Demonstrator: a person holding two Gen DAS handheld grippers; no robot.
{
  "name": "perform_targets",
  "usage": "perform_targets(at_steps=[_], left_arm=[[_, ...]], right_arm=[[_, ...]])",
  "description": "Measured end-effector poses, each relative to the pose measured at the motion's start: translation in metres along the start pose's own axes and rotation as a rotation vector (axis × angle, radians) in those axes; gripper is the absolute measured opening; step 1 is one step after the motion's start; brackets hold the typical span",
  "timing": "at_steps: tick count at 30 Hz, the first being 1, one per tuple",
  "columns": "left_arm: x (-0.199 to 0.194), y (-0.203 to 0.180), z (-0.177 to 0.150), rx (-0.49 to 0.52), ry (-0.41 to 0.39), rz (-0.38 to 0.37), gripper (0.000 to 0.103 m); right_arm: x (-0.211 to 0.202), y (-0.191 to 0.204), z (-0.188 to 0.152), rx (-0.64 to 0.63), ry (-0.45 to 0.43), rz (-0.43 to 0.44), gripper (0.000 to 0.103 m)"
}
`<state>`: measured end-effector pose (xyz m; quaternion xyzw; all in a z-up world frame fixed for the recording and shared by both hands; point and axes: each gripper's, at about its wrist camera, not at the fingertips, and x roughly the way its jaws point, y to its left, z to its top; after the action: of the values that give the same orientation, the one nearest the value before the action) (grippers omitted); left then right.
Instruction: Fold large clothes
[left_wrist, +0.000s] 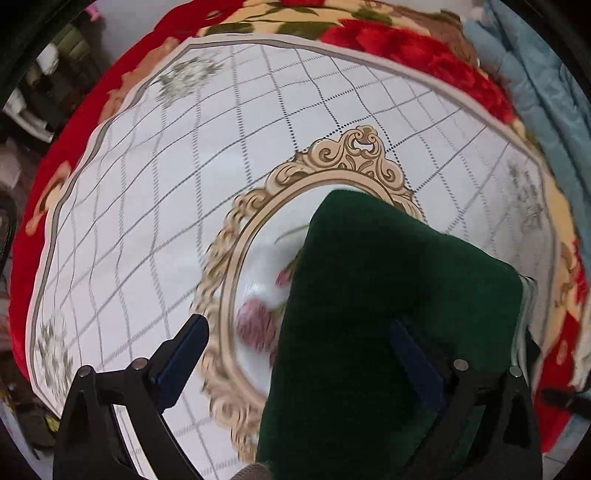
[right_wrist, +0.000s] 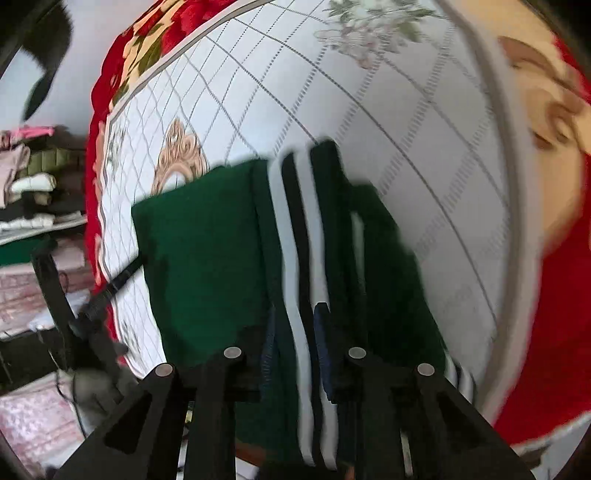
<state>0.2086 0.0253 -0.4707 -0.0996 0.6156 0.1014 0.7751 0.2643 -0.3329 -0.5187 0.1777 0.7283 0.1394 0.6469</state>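
Observation:
A dark green garment (left_wrist: 388, 302) with white and black stripes (right_wrist: 295, 229) lies folded on the white checked cloth (left_wrist: 184, 184). In the left wrist view my left gripper (left_wrist: 299, 339) is open; its left finger (left_wrist: 181, 354) stands free over the cloth and its right finger (left_wrist: 413, 362) rests against the green fabric. In the right wrist view my right gripper (right_wrist: 295, 332) is shut on the striped edge of the green garment (right_wrist: 207, 258). The left gripper's finger shows in the right wrist view (right_wrist: 122, 277) at the garment's left edge.
A red floral blanket (left_wrist: 424, 48) lies under the white cloth. A pale blue fabric (left_wrist: 546, 92) lies at the far right. Stacked folded clothes (right_wrist: 33, 192) sit on shelves to the left. A gold oval frame print (left_wrist: 236, 258) marks the cloth's middle.

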Motion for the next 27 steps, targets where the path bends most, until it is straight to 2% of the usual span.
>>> perform_targets(at_steps=[3,6,7,9,13,15,17,18,19,20,22,23,27], left_arm=[[-0.011,0.009,-0.022,-0.022,0.022,0.006,0.101],[0.002,0.011,-0.04,-0.014,0.073,0.021,0.101],[0.015,0.011,-0.044,-0.009,0.103,0.02,0.101],[0.035,0.009,-0.05,-0.004,0.132,-0.008,0.102],[0.046,0.014,-0.045,-0.019,0.175,-0.078,0.102],[0.034,0.018,-0.04,-0.01,0.169,-0.107,0.102],[0.016,0.022,-0.035,0.003,0.125,-0.148,0.102],[0.007,0.023,-0.032,0.009,0.096,-0.171,0.102],[0.001,0.025,-0.03,0.013,0.071,-0.195,0.102],[-0.001,0.026,-0.028,0.015,0.048,-0.224,0.102],[0.009,0.024,-0.025,0.02,0.054,-0.269,0.102],[0.02,0.022,-0.025,0.02,0.072,-0.289,0.102],[0.057,0.019,-0.023,0.029,0.134,-0.377,0.102]], right_arm=[[0.003,-0.021,-0.044,0.036,0.077,-0.015,0.023],[0.049,-0.036,-0.08,0.017,0.129,-0.123,0.022],[0.057,-0.038,-0.083,0.004,0.123,-0.159,0.016],[0.082,-0.045,-0.083,-0.011,0.108,-0.216,0.014],[0.086,-0.049,-0.078,0.066,0.14,-0.217,0.016],[0.07,-0.05,-0.077,0.097,0.155,-0.159,0.018],[0.037,-0.056,-0.076,0.125,0.078,-0.035,0.049],[0.024,-0.059,-0.075,0.132,0.032,-0.003,0.089],[0.008,-0.064,-0.072,0.131,-0.043,0.015,0.103],[0.0,-0.068,-0.068,0.115,-0.099,0.023,0.103],[0.004,-0.076,-0.054,0.062,-0.135,0.002,0.103],[0.016,-0.084,-0.045,0.045,-0.119,0.02,0.103],[0.084,-0.117,-0.021,0.051,0.039,0.171,0.103]])
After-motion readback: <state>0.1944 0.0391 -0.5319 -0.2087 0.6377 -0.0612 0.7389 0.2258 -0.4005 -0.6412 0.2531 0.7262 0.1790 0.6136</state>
